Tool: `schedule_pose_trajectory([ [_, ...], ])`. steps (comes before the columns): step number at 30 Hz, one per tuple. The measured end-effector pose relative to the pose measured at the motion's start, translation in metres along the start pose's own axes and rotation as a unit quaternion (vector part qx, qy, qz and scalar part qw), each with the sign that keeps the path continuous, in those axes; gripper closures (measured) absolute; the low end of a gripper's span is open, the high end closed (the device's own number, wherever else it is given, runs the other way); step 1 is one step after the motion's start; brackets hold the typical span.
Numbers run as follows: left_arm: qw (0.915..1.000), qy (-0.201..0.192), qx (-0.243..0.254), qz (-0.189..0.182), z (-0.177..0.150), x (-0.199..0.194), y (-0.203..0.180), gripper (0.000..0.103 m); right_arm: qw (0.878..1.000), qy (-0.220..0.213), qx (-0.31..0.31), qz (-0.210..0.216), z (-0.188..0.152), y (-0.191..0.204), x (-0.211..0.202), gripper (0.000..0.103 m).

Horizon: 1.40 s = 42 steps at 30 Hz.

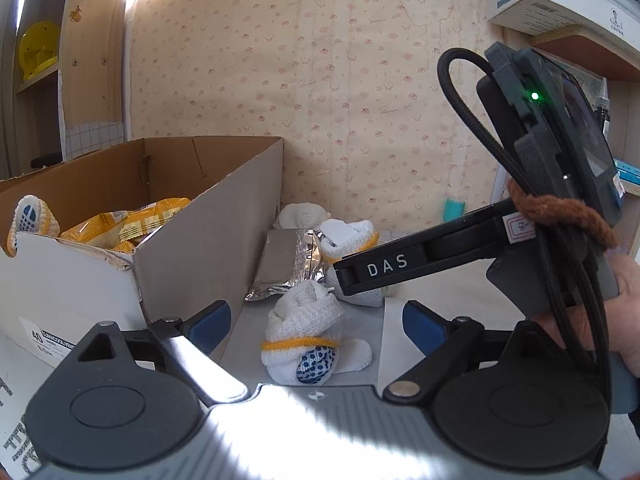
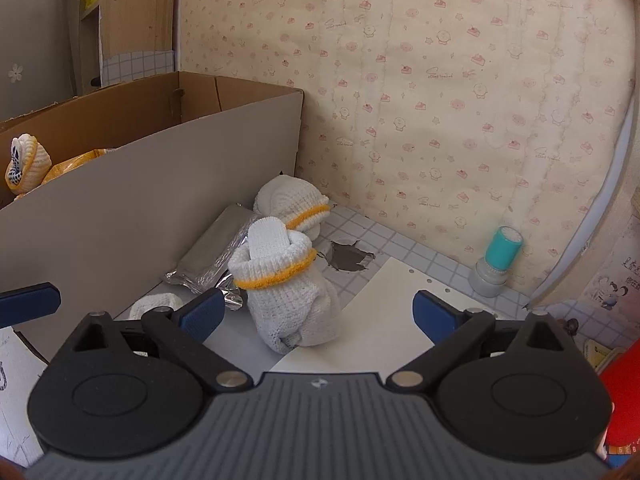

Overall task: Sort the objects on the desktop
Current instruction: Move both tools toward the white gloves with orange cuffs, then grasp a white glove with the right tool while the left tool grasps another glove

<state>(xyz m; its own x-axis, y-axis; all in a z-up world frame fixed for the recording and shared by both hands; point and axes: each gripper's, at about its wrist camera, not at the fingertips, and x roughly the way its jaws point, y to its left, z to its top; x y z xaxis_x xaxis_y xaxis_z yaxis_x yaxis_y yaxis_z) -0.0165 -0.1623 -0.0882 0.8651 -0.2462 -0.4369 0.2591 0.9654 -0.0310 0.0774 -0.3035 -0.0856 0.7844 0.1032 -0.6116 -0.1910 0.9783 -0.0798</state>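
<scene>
White knitted glove bundles with yellow cuffs lie on the desk by a cardboard box (image 1: 208, 216). In the left wrist view my left gripper (image 1: 316, 322) is open around the nearest bundle (image 1: 308, 332), which shows blue dots. My right gripper (image 2: 316, 312) is open with another bundle (image 2: 284, 284) standing between its fingers; a third bundle (image 2: 292, 204) lies behind it. The right gripper also shows in the left wrist view (image 1: 360, 276), reaching in from the right. A silver foil packet (image 2: 208, 256) lies against the box (image 2: 152, 200). Yellow snack packets (image 1: 132, 224) and one glove bundle (image 1: 32, 220) are in the box.
A teal-capped stamp (image 2: 498, 260) stands by the patterned wall on the right. A white perforated sheet (image 2: 384, 320) covers part of the tiled desk. Shelves with a white carton (image 1: 560, 0) are on the far right.
</scene>
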Motion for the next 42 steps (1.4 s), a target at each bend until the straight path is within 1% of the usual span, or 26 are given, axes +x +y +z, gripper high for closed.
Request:
schedule_pose_trajectory([
  [1, 1.0, 0.004, -0.002, 0.002, -0.001, 0.0, -0.002, 0.008, 1.0, 0.003, -0.008, 0.001, 0.002, 0.0, 0.003, 0.005],
  [3, 1.0, -0.001, 0.006, -0.003, -0.003, -0.001, -0.007, 0.008, 1.0, 0.01, -0.017, 0.011, 0.006, 0.0, 0.008, 0.005],
  [5, 0.9999, 0.0, 0.011, 0.008, -0.002, 0.002, -0.011, 0.008, 0.999, 0.013, -0.024, 0.021, 0.01, -0.001, 0.014, 0.005],
  [10, 0.9996, 0.01, -0.022, 0.013, -0.003, 0.007, -0.007, 0.008, 0.999, 0.015, -0.023, 0.044, 0.015, -0.005, 0.022, 0.005],
  [13, 0.9997, 0.011, -0.016, 0.015, -0.005, 0.009, -0.011, 0.008, 0.998, 0.017, -0.03, 0.058, 0.017, -0.004, 0.026, 0.006],
  [16, 0.9997, 0.016, -0.015, 0.014, -0.006, 0.013, -0.013, 0.009, 0.997, 0.019, -0.037, 0.066, 0.02, -0.003, 0.03, 0.008],
  [17, 0.9996, 0.018, -0.015, 0.017, -0.006, 0.014, -0.013, 0.009, 0.997, 0.021, -0.039, 0.066, 0.021, -0.002, 0.031, 0.011],
  [20, 0.9993, 0.018, -0.017, 0.028, -0.006, 0.018, -0.013, 0.009, 0.997, 0.025, -0.043, 0.066, 0.022, -0.003, 0.036, 0.012],
  [23, 0.9992, 0.018, -0.017, 0.032, -0.006, 0.02, -0.015, 0.009, 0.996, 0.029, -0.041, 0.073, 0.022, -0.003, 0.042, 0.017],
  [25, 0.9991, 0.02, -0.011, 0.035, -0.007, 0.021, -0.016, 0.01, 0.995, 0.04, -0.043, 0.077, 0.02, -0.001, 0.047, 0.019],
  [26, 0.9991, 0.019, -0.007, 0.038, -0.007, 0.022, -0.017, 0.011, 0.995, 0.043, -0.042, 0.081, 0.02, -0.001, 0.049, 0.022],
  [27, 0.9988, 0.016, -0.003, 0.046, -0.008, 0.022, -0.018, 0.018, 0.995, 0.046, -0.036, 0.086, 0.019, -0.003, 0.05, 0.025],
  [28, 0.9985, 0.017, 0.0, 0.053, -0.009, 0.023, -0.018, 0.024, 0.994, 0.048, -0.027, 0.089, 0.018, -0.005, 0.051, 0.028],
  [29, 0.9981, 0.021, 0.004, 0.059, -0.009, 0.025, -0.019, 0.035, 0.994, 0.053, -0.019, 0.09, 0.018, -0.007, 0.053, 0.039],
  [30, 0.9979, 0.028, 0.002, 0.059, -0.009, 0.027, -0.018, 0.058, 0.994, 0.057, -0.015, 0.089, 0.017, -0.008, 0.054, 0.046],
  [31, 0.9982, 0.034, -0.004, 0.049, -0.009, 0.029, -0.015, 0.062, 0.995, 0.057, -0.011, 0.085, 0.016, -0.007, 0.054, 0.048],
  [32, 0.9984, 0.034, -0.003, 0.046, -0.008, 0.029, -0.015, 0.062, 0.995, 0.057, -0.008, 0.087, 0.015, -0.007, 0.054, 0.052],
  [34, 0.9984, 0.03, -0.003, 0.048, -0.008, 0.029, -0.015, 0.062, 0.995, 0.051, -0.007, 0.083, 0.014, -0.007, 0.051, 0.056],
  [36, 0.9985, 0.025, 0.001, 0.049, -0.01, 0.029, -0.015, 0.064, 0.996, 0.045, -0.003, 0.078, 0.013, -0.009, 0.047, 0.062],
  [38, 0.9986, 0.022, 0.003, 0.047, -0.011, 0.028, -0.016, 0.067, 0.997, 0.036, -0.001, 0.071, 0.012, -0.01, 0.042, 0.065],
  [42, 0.9991, 0.016, 0.002, 0.039, -0.01, 0.025, -0.015, 0.069, 0.998, 0.018, 0.003, 0.065, 0.008, -0.013, 0.03, 0.066],
])
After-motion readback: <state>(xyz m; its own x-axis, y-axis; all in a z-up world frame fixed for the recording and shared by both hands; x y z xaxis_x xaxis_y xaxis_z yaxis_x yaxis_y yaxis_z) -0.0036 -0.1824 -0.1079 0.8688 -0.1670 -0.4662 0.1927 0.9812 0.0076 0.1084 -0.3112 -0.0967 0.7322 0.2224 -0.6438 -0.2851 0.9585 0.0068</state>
